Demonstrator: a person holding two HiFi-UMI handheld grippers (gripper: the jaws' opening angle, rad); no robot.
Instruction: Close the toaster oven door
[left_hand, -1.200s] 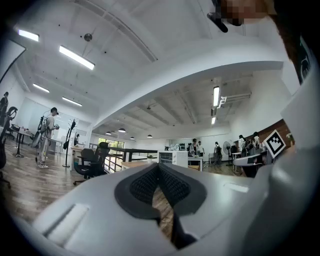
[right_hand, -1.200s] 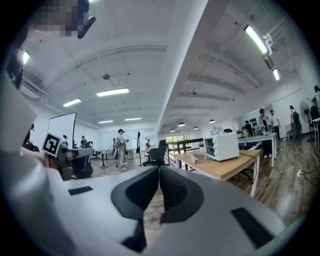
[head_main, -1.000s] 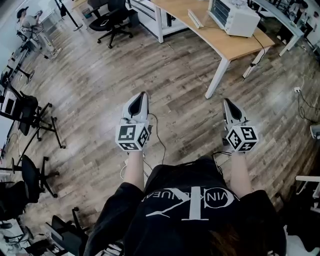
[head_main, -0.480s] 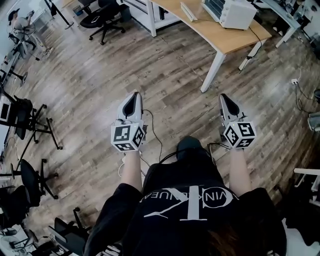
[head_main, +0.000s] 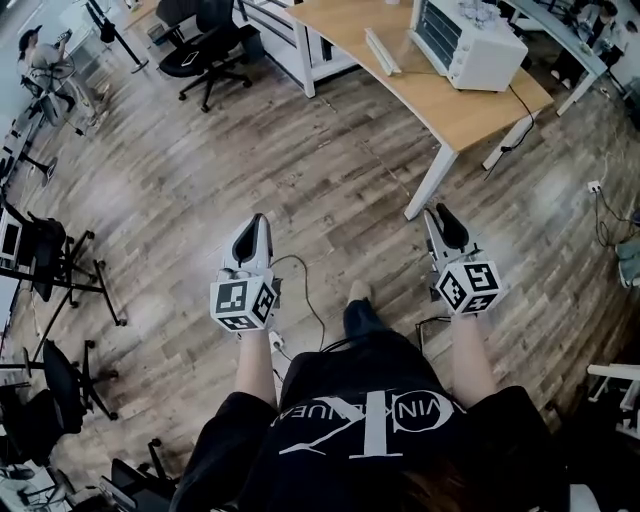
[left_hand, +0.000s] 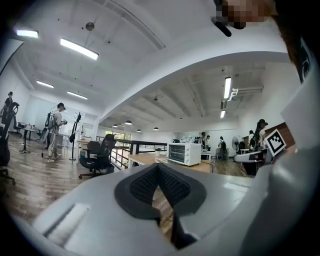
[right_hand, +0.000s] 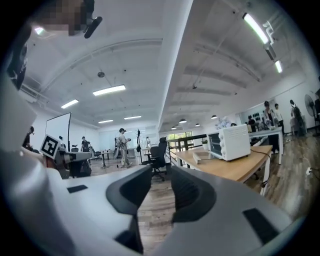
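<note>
A white toaster oven (head_main: 468, 40) stands on a light wooden table (head_main: 440, 95) far ahead at the upper right. Its dark glass front faces left and looks upright; from here I cannot tell more. It also shows small in the left gripper view, toaster oven (left_hand: 184, 153), and in the right gripper view, toaster oven (right_hand: 229, 142). My left gripper (head_main: 256, 222) is held over the wooden floor with its pads meeting at the tips, nothing in it. My right gripper (head_main: 432, 213) is level with it, jaws slightly parted and empty, just short of the table's near leg.
A flat white object (head_main: 382, 50) lies on the table left of the oven. A cable (head_main: 522, 108) hangs off the table's right end. Black office chairs (head_main: 205, 45) stand at the upper left and along the left edge. A person (head_main: 50, 55) stands at the far left.
The person has stepped forward: one foot shows ahead of the body. Both grippers sit lower in the head view, and the table and oven show more fully. Neither gripper's jaws have changed.
</note>
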